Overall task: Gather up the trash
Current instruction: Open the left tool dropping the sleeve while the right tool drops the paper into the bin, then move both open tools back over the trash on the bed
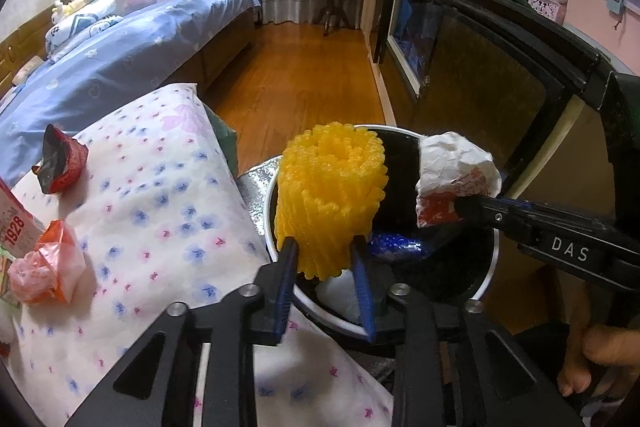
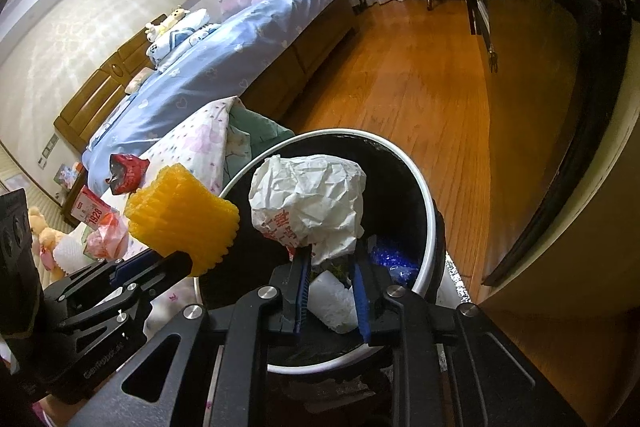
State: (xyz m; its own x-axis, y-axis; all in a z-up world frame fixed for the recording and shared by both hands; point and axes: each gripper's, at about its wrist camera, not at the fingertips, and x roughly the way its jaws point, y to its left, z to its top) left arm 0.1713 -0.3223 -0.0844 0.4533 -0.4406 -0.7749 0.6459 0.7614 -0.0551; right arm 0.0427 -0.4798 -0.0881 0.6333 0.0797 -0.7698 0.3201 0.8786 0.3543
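My left gripper (image 1: 325, 251) is shut on a yellow foam fruit net (image 1: 330, 195) and holds it above the left rim of a round trash bin (image 1: 490, 279) with a black liner. My right gripper (image 2: 330, 261) is shut on a crumpled white paper wrapper (image 2: 310, 205) with red print, held over the bin's opening (image 2: 430, 219). The wrapper also shows in the left wrist view (image 1: 454, 173), and the foam net in the right wrist view (image 2: 184, 215). Inside the bin lie a blue wrapper (image 2: 390, 259) and white trash (image 2: 334, 301).
On the floral quilt (image 1: 160, 211) lie a red-black snack bag (image 1: 60, 163), a crumpled pink-orange plastic bag (image 1: 46, 269) and a carton marked 1928 (image 1: 16, 227). A blue bed (image 1: 120, 55) stands behind. A dark cabinet (image 1: 480, 75) stands on the right of the wood floor (image 1: 300, 75).
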